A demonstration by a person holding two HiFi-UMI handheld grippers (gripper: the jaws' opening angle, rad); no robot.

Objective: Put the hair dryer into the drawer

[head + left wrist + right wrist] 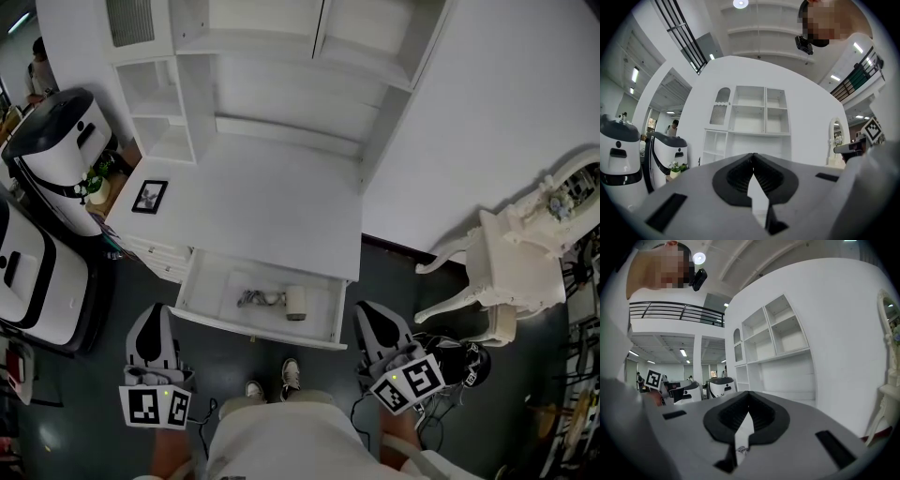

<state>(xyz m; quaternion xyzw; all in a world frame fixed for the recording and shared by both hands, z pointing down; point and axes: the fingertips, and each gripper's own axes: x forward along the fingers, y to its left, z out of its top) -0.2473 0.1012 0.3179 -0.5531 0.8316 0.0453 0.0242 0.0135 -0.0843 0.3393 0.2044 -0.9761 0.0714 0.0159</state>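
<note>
The white hair dryer [294, 302] lies inside the open drawer [248, 330] of the white desk [262, 202], its grey cord [255, 299] coiled to its left. My left gripper [150, 315] hangs just in front of the drawer's left corner, jaws shut with nothing in them. My right gripper [369, 315] is by the drawer's right corner, also shut and empty. In the left gripper view the left gripper [753, 155] points level at the desk's shelf unit [752, 122]. In the right gripper view the right gripper [748, 393] faces the same shelf unit [776, 345] from the right.
A small framed picture [150, 196] lies on the desk's left end. Two white rounded machines [56, 155] stand to the left. A white ornate chair [511, 272] stands to the right. The person's shoes [274, 380] are on the dark floor below the drawer.
</note>
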